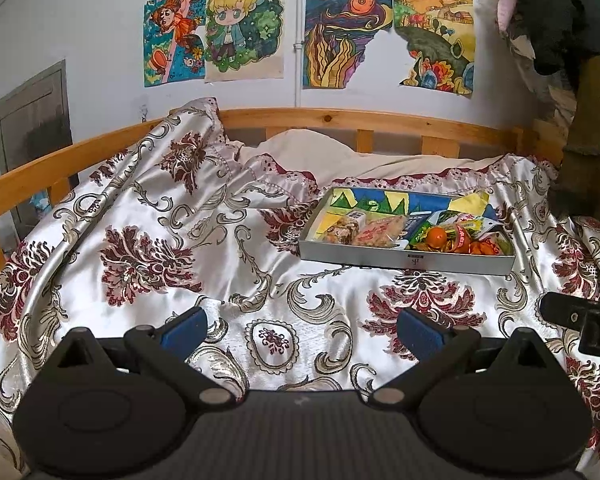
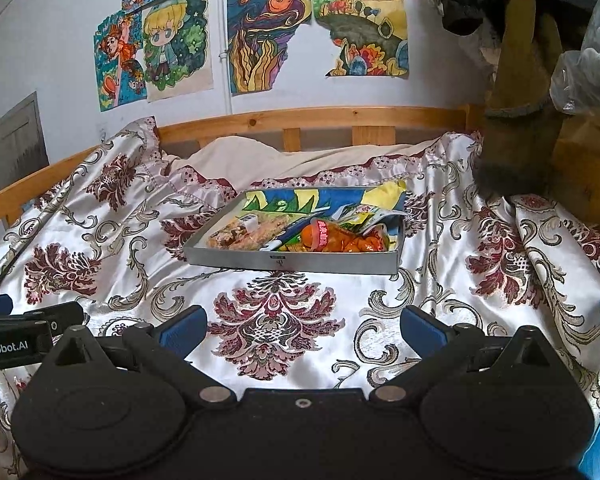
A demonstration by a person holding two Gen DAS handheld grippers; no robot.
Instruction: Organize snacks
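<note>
With both the left tongs [image 1: 300, 332] and right tongs [image 2: 300, 330] released and empty over the bed's near edge, we reach level toward the shallow grey metal tray [image 2: 340, 261] of wrapped snacks [image 2: 340, 238] mid-bed, judging one packet at a time safest.

Left claw [image 1: 302, 330] is hovering with jaws spread wide, nothing between the blue pads [image 1: 186, 330]. Right claw [image 2: 302, 330] is sitting alongside, level with it, jaws equally wide apart and gripping nothing.

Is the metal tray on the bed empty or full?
Full: the metal tray holds snack packets across most of its floor.
</note>
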